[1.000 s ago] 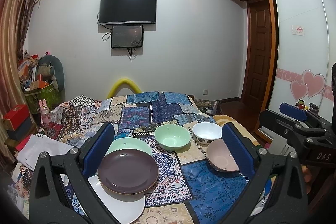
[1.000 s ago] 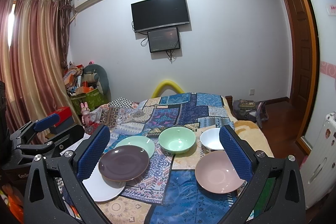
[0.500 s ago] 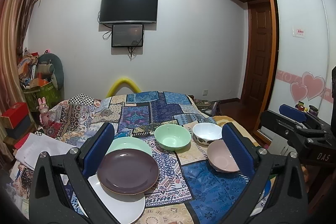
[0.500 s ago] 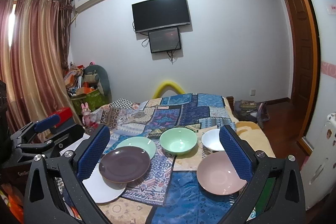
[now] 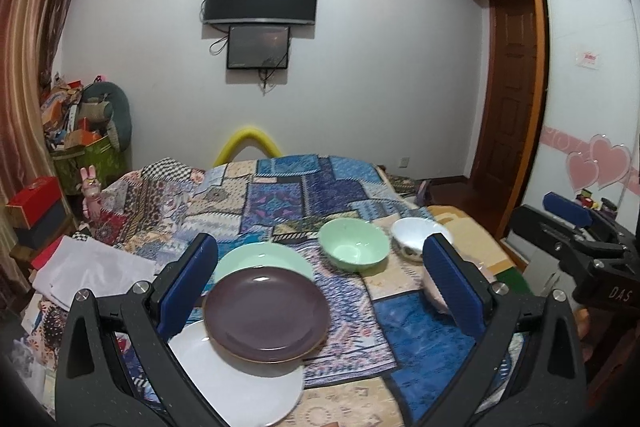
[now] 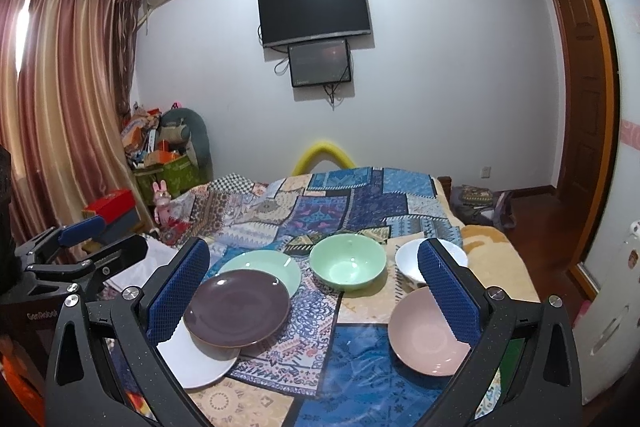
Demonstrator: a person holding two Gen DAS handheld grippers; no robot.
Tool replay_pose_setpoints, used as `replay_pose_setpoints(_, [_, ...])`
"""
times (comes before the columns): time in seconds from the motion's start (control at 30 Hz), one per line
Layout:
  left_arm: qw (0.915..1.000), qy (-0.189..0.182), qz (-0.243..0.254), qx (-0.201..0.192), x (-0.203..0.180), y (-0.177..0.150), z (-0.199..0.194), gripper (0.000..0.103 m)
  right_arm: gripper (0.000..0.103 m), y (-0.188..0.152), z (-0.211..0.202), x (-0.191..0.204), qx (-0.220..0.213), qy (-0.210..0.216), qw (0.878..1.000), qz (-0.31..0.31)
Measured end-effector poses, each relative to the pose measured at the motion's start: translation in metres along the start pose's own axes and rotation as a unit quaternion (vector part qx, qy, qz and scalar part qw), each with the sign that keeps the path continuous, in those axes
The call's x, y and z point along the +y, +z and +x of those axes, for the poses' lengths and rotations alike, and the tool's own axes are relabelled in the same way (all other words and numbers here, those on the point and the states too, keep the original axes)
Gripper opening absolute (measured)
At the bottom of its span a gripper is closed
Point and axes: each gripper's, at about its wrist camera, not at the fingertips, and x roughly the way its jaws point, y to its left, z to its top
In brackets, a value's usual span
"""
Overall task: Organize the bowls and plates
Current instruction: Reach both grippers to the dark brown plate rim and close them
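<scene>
On a patchwork cloth [image 5: 280, 203] lie a dark purple plate [image 5: 266, 313] overlapping a white plate [image 5: 236, 383] and a light green plate [image 5: 264, 259]. Behind stand a green bowl [image 5: 354, 250] and a white bowl [image 5: 414, 235]. A pink bowl [image 6: 430, 331] sits at the right, mostly hidden behind my right finger in the left wrist view. My left gripper [image 5: 320, 287] is open and empty above the plates. My right gripper [image 6: 316, 287] is open and empty; the purple plate [image 6: 237, 307] and green bowl [image 6: 347, 262] show between its fingers.
The other gripper shows at each view's edge: right gripper body [image 5: 580, 247], left gripper body [image 6: 76, 259]. Folded white cloth [image 5: 92, 273] and red boxes [image 5: 36, 203] lie at the left. A wardrobe [image 5: 592, 107] and door [image 5: 508, 87] stand right.
Both views have shifted slightly: the left gripper has moved a little nearer and lower over the plates. Nothing on the cloth has moved.
</scene>
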Motion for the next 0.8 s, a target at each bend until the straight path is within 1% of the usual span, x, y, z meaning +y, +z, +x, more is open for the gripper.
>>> replay_pose_setpoints(0.13, [0.9997,0.005,-0.002,0.026,0.023,-0.008,0.018,0.103,0.103,-0.006,0.023,0.004,0.029,0.007,1.0,0.002])
replay_pose_setpoints(0.27, [0.9983,0.0,-0.016,0.056,0.048,-0.019,0.041,0.103,0.103,-0.018,0.051,0.007,0.064,0.007,0.998,0.0])
replay_pose_setpoints(0.37, [0.9961,-0.008,-0.028,0.083,0.069,-0.029,0.061,0.103,0.103,-0.025,0.071,0.011,0.091,0.005,0.996,-0.006])
replay_pose_setpoints(0.53, [0.992,-0.003,-0.036,0.121,0.099,-0.049,0.098,0.102,0.103,-0.042,0.105,0.014,0.137,0.008,0.991,-0.005])
replay_pose_setpoints(0.57, [0.9907,-0.003,-0.036,0.131,0.104,-0.053,0.106,0.098,0.103,-0.046,0.111,0.014,0.146,0.009,0.989,-0.004])
replay_pose_setpoints(0.6, [0.9896,-0.002,-0.037,0.139,0.109,-0.056,0.113,0.091,0.102,-0.048,0.116,0.016,0.153,0.009,0.988,-0.006])
replay_pose_setpoints(0.67, [0.986,-0.002,-0.039,0.162,0.119,-0.064,0.129,0.086,0.099,-0.054,0.128,0.018,0.168,0.009,0.986,-0.008])
replay_pose_setpoints(0.73, [0.9832,-0.006,-0.041,0.178,0.131,-0.072,0.142,0.084,0.097,-0.061,0.141,0.02,0.187,0.012,0.982,-0.006])
replay_pose_setpoints(0.8, [0.9809,-0.006,-0.04,0.19,0.139,-0.079,0.153,0.081,0.091,-0.066,0.15,0.022,0.204,0.014,0.979,-0.007])
